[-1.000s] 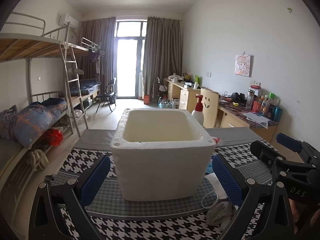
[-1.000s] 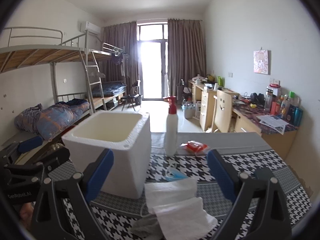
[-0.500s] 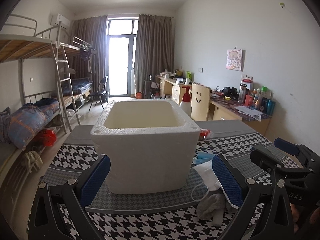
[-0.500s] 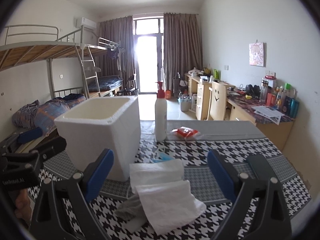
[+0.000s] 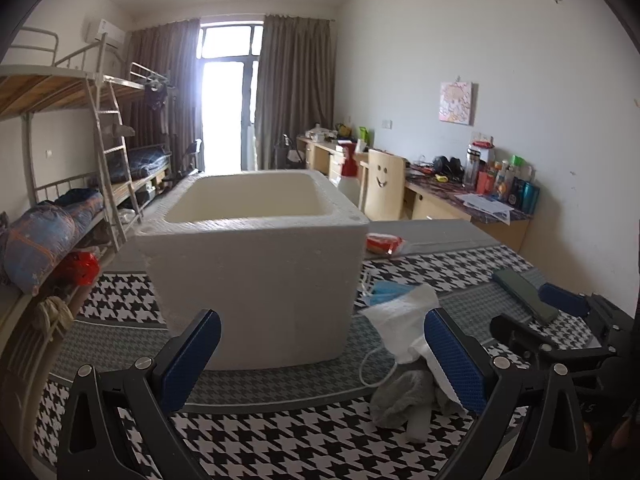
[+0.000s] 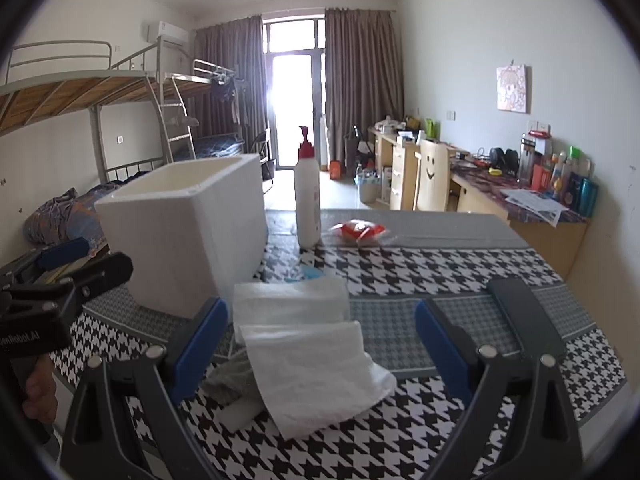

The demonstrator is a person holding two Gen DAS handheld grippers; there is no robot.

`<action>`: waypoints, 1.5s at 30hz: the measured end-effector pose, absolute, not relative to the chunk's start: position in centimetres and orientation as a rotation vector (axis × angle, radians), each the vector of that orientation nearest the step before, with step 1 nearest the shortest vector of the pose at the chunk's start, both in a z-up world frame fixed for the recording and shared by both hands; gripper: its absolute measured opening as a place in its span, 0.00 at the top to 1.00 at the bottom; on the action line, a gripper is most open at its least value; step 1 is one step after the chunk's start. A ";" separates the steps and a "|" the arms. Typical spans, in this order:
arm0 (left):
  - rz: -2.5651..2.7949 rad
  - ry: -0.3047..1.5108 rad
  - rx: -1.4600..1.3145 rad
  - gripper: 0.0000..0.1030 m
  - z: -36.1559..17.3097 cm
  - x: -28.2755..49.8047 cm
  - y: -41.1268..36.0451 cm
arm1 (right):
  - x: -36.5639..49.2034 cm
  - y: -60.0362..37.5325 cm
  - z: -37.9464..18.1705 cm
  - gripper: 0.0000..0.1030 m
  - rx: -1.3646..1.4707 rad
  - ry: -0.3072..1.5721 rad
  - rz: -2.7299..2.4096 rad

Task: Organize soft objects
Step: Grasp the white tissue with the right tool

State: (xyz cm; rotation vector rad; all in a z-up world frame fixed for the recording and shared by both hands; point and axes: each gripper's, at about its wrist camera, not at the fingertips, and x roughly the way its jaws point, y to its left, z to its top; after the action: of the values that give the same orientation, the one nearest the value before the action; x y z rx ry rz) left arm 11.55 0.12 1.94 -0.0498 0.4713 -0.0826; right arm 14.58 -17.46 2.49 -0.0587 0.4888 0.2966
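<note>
Between right fingers: white folded towel [image 6: 312, 364], lying on the houndstooth tablecloth [image 6: 440, 268], not gripped
right gripper [image 6: 316, 344]: jaws wide apart, empty, low over the towel
left gripper [image 5: 322, 356]: jaws wide apart, empty, facing the near wall of the foam box [image 5: 256, 272]
soft pile: white towel on top of a grey cloth [image 5: 404, 404]; second white folded towel [image 6: 290, 304] just behind; blue face mask [image 5: 386, 292] at the far edge, near the box's right corner
foam box: white, open top, inside looks empty, stands on the cloth left of the pile
behind box: pump bottle [image 6: 307, 196], upright, red cap
right of bottle: red packet [image 6: 358, 230], flat on the table
right side: dark flat case [image 6: 524, 320], well apart from the pile
</note>
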 end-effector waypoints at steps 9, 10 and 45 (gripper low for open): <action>-0.109 0.524 -0.060 0.01 0.5 12.7 -0.9 | 14.9 -17.9 1.1 0.07 -0.058 0.548 0.313; -0.106 0.530 -0.063 0.01 0.4 12.8 -0.9 | 15.0 -17.9 0.9 0.07 -0.062 0.555 0.314; -0.065 0.626 -0.065 0.01 -2.5 15.7 0.1 | 17.9 -16.1 -3.8 0.79 -0.002 0.849 0.535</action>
State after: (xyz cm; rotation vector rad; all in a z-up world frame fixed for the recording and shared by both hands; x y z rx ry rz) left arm 15.67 0.13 -2.50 -0.0645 0.6264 -0.0646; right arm 17.88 -16.13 -3.82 -0.0022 0.8493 0.5347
